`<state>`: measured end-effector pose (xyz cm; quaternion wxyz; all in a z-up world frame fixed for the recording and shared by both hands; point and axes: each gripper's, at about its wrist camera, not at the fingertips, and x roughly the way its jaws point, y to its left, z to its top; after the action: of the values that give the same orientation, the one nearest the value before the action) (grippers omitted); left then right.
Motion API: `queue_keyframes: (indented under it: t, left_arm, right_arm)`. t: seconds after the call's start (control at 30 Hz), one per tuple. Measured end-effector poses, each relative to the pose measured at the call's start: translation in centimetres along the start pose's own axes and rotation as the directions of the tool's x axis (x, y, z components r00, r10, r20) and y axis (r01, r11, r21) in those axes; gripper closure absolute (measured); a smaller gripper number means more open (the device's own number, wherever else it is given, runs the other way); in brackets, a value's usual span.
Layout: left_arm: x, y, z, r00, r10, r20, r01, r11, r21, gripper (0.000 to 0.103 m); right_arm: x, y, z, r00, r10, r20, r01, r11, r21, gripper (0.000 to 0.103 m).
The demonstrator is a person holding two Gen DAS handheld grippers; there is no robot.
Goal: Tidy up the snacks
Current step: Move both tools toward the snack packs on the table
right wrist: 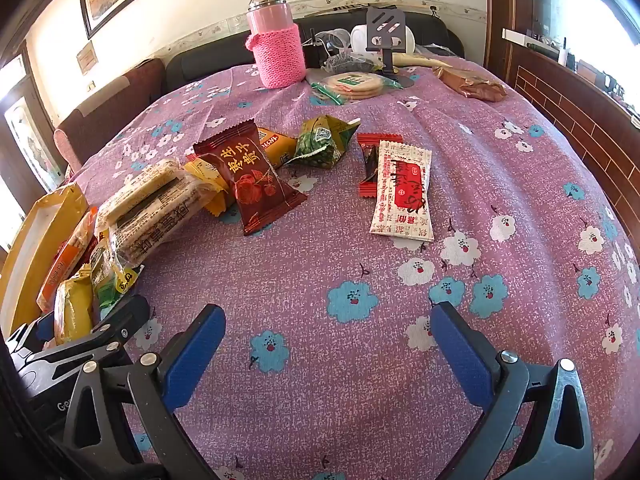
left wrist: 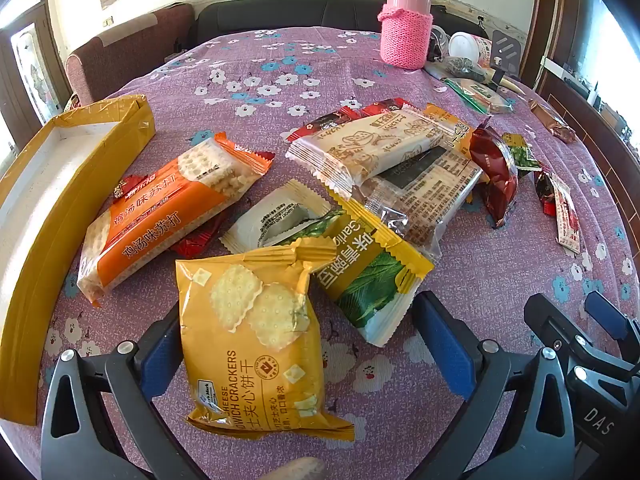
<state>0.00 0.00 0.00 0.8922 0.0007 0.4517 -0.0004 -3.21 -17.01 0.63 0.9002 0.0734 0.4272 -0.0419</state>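
Snack packets [left wrist: 256,344] lie piled on cloth beside yellow box [left wrist: 48,200].

I'm looking low across the tablecloth [left wrist: 304,52] through the left wrist view, sitting close over the yellow cracker packet [left wrist: 256,344] at lower centre, facing the pink flask [left wrist: 406,20] at upper right. The right wrist view is facing the same way from further right, hanging above bare cloth at bottom, with the flask [right wrist: 274,40] at upper centre. Both are sharing the flask, the yellow box [left wrist: 60,184] at the left edge [right wrist: 38,236], and the dark red packet [left wrist: 494,168] [right wrist: 250,176].
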Motion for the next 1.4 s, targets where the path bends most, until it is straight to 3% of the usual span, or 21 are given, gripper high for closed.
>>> queue_keyframes:
  t: [0.83,1.13,1.3,1.4]
  left_arm:
    - [-0.2,0.1,-0.4,1.000,0.027,-0.012,-0.028,0.999,-0.036,0.000]
    - [-0.4,0.5,-0.5,0.999,0.010,-0.043,-0.010,1.000,-0.006,0.000]
    - [-0.7,1.1,-0.6,0.998,-0.023,-0.066,0.025,0.999,0.025,0.000]
    - [-2.2,2.0,-1.2,0.995,-0.085,-0.058,0.085,0.996,-0.001,0.000]
  right_arm:
    - [0.0,-0.1,-0.1,1.000,0.003,0.002,-0.003,1.000,0.001,0.000]
    - [0.0,-0.4,-0.1,1.000,-0.003,0.000,0.003,1.000,-0.005,0.000]
    - [0.0,0.1,0.0,1.000,-0.004,-0.003,0.004,1.000,-0.012,0.000]
    - [0.2,0.5,-0.1,0.999,-0.030,-0.012,0.030,0.999,-0.034,0.000]
